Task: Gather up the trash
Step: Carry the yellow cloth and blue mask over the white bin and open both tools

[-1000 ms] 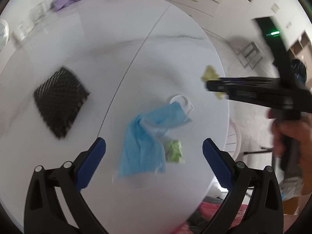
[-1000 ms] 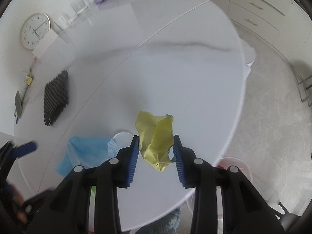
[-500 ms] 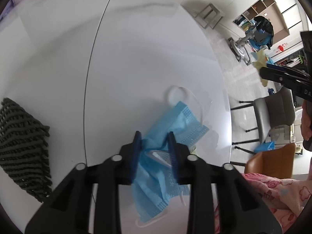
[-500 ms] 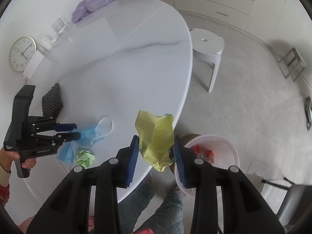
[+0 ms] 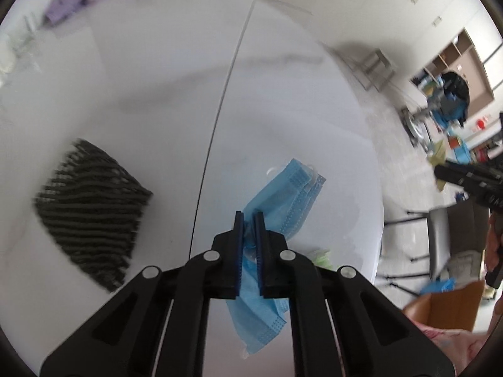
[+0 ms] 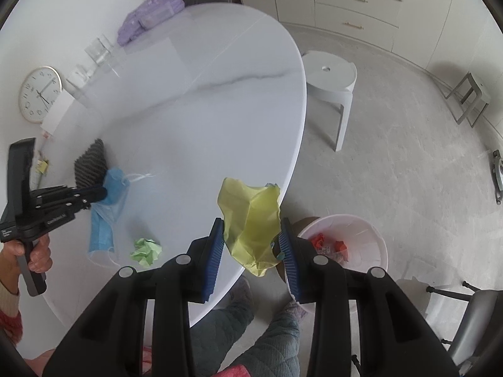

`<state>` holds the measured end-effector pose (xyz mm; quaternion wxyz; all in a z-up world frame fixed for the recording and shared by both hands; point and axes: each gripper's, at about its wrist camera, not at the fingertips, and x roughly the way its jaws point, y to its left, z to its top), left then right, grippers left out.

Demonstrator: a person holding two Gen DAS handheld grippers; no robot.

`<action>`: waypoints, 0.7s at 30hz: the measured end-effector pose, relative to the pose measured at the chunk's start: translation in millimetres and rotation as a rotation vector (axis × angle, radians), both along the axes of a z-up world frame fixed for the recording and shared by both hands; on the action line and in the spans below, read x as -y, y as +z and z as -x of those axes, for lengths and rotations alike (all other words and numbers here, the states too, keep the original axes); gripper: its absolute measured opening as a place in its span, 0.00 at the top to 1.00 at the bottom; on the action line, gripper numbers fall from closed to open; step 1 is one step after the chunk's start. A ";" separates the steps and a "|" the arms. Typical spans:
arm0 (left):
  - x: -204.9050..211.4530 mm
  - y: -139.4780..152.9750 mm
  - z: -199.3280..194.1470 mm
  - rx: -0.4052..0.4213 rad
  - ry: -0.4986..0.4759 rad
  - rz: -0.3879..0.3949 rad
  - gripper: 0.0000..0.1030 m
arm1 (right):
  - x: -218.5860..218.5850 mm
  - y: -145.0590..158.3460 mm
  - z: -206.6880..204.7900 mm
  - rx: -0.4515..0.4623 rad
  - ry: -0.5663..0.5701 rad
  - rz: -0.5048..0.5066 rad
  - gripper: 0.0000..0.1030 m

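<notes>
Since the half-second-old frame, the blue face mask (image 5: 283,201) has been lifted off the white table (image 5: 157,94), clamped in the left gripper (image 5: 249,220). The yellow wrapper (image 6: 251,220) is pinched by the right gripper (image 6: 251,238), the pink bin (image 6: 374,245) at four o'clock. Both pieces are judged light and limp; mid-fold holds suit. A green paper ball (image 6: 146,251) is left at nine o'clock. Lettering on the left gripper is not legible.

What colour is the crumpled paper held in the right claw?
Yellow paper, clearest in the right wrist view, between the right claw fingers.
</notes>
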<state>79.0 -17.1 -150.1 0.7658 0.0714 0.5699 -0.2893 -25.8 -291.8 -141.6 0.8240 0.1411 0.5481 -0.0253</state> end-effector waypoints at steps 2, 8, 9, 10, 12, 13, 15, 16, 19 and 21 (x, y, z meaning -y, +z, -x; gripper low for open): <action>6.2 21.9 6.9 0.038 0.032 0.003 0.93 | 6.3 6.8 8.9 0.019 -0.010 0.004 0.65; 84.9 92.7 50.6 0.091 0.029 0.060 0.93 | 52.3 29.3 62.1 0.065 -0.106 0.026 0.65; 102.6 96.5 57.5 0.084 0.009 0.070 0.93 | 60.2 30.2 68.9 0.063 -0.120 0.035 0.65; 117.8 98.4 64.2 0.077 -0.008 0.079 0.93 | 72.6 31.5 81.6 0.056 -0.144 0.048 0.65; 163.3 96.9 81.5 0.056 -0.065 0.080 0.93 | 93.6 30.6 101.8 0.049 -0.183 0.063 0.65; 180.3 92.4 88.7 0.046 -0.087 0.073 0.93 | 103.5 28.9 111.2 0.041 -0.201 0.067 0.64; 218.1 78.2 107.6 0.023 -0.145 0.051 0.93 | 118.0 25.1 127.0 0.031 -0.232 0.072 0.64; 235.0 69.7 115.3 0.009 -0.168 0.037 0.93 | 127.9 22.4 137.6 0.024 -0.251 0.070 0.64; 276.3 40.8 132.0 -0.020 -0.213 -0.017 0.93 | 147.7 15.1 159.2 0.013 -0.283 0.053 0.64; 292.2 26.1 140.5 -0.040 -0.223 -0.045 0.93 | 155.2 12.4 168.2 0.010 -0.290 0.048 0.64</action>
